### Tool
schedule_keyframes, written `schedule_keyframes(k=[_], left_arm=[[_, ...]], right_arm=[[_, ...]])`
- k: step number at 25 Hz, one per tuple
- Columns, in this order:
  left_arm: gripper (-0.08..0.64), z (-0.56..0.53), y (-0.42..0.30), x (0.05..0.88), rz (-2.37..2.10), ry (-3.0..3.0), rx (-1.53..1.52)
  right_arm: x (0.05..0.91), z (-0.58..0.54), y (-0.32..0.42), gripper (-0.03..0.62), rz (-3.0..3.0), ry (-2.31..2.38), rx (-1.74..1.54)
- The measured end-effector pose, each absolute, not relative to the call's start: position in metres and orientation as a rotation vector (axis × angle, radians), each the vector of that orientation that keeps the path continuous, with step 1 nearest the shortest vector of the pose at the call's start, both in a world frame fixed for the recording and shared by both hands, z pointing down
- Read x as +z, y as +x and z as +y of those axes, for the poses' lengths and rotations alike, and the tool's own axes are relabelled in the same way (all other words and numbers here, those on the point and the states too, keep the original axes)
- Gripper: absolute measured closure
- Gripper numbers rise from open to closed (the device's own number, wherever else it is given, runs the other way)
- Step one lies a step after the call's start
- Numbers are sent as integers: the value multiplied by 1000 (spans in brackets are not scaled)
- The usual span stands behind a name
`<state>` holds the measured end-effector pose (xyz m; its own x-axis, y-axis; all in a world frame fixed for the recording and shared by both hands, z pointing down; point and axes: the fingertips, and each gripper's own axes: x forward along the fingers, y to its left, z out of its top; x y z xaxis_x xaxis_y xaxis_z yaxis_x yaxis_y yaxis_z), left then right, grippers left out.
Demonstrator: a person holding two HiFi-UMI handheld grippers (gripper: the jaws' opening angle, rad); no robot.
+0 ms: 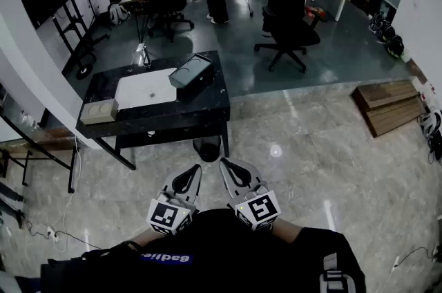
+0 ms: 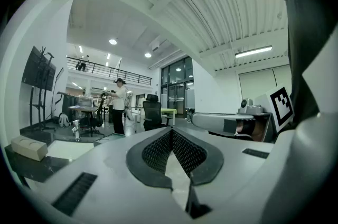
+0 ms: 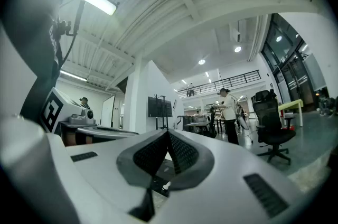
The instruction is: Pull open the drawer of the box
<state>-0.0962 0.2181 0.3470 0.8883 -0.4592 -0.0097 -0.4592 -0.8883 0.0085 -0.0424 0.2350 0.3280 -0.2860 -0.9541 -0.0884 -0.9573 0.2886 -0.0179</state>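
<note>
The dark box (image 1: 192,72) with a slanted top sits on the far right part of the black stone surface (image 1: 207,107). A flat white pad (image 1: 143,88) lies just left of it. A beige block (image 1: 100,110) sits at the near left corner. The left tool (image 1: 195,169) and the right tool (image 1: 226,164) are side by side close to the person's body, over the shiny floor (image 1: 311,146), well apart from the box. Each tool's jaws are closed, tips touching, with nothing in them
</note>
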Motion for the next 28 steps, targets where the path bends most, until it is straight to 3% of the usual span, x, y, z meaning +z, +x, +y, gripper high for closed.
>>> schedule_keyframes(k=[28], left_arm=[[569, 224, -40, 355, -835, 2965, 57]], right_arm=[[340, 236, 16, 594, 2505, -1735, -22]])
